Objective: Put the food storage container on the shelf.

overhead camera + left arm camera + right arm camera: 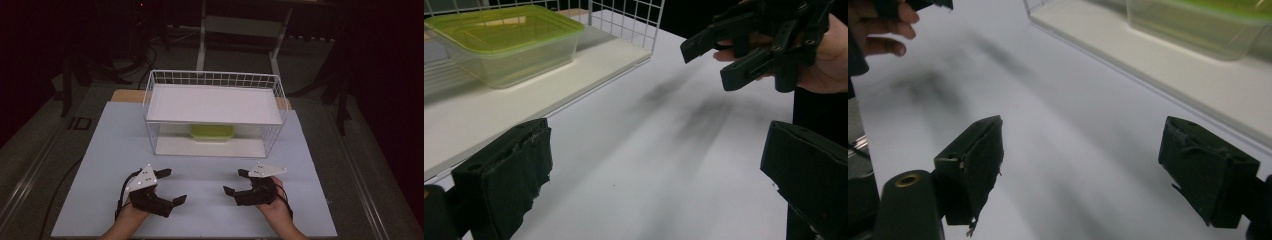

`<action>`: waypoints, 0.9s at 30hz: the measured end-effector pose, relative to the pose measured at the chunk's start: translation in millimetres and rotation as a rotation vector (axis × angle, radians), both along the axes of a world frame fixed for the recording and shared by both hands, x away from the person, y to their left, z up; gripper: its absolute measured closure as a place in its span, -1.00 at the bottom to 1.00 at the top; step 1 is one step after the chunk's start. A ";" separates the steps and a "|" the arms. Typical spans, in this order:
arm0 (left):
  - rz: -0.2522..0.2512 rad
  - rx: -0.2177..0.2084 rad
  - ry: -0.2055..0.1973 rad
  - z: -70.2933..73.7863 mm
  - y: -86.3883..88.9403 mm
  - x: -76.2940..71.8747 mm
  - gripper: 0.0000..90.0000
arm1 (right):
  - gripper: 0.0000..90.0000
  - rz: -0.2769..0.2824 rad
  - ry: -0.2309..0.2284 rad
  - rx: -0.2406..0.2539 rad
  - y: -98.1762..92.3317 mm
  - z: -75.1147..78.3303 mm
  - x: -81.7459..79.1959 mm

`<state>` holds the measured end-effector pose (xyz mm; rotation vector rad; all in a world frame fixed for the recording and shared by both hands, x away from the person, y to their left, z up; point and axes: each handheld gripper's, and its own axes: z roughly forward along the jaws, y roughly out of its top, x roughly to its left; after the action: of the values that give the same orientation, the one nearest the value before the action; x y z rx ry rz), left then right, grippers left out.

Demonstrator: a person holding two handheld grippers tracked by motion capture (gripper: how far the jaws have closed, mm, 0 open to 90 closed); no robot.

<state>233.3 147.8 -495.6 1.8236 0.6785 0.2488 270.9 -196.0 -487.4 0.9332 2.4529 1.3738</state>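
My left hand-held gripper [169, 186] and right hand-held gripper [237, 181] are black, each topped by a grey three-cornered plate with white dots, black cables trailing.

Green-lidded container [212, 133] half hidden under the shelf board [214, 104]

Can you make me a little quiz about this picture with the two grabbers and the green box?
1. True or false: the left gripper is holding the box.
2. Where is the box? A) on top of the rack B) on the rack's bottom shelf C) on the table outside the rack
3. Fill in: the jaws of the right gripper are ____.

Key: 1 false; 2 B; 3 open.
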 end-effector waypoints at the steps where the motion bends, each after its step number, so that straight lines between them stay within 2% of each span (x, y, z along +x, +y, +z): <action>1: 0.000 0.000 0.000 0.0 0.0 0.0 -0.98 | -0.60 0.000 0.000 0.000 0.0 0.0 0.0; 2: -0.004 0.002 0.002 -2.3 -0.8 0.4 -0.98 | -0.60 0.020 0.011 -0.009 -1.3 -4.9 1.0; 4: -0.009 0.007 0.006 -5.1 -1.3 1.2 -0.98 | -0.60 0.042 0.003 -0.021 -1.7 -8.5 1.9; 9: -0.018 0.017 0.009 -8.8 -3.4 1.5 -0.98 | -0.60 0.045 0.002 -0.018 -2.6 -10.2 3.2; 12: -0.024 0.020 0.009 -10.2 -4.5 1.5 -0.98 | -0.60 0.038 -0.020 -0.020 -5.0 -8.1 3.1; 17: -0.034 0.016 0.018 -12.3 -5.8 1.6 -0.98 | -0.60 0.031 -0.019 -0.019 -6.5 -7.9 4.7; 22: -0.032 0.017 0.021 -13.7 -6.6 1.5 -0.98 | -0.60 0.018 0.018 -0.013 -5.5 -12.0 7.4; 27: -0.034 0.018 0.024 -14.2 -6.4 1.9 -0.98 | -0.60 0.028 0.024 -0.016 -4.7 -13.0 7.8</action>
<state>235.2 141.4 -509.8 1.8564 0.6640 0.2116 278.6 -200.7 -500.4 0.9204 2.4993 1.3583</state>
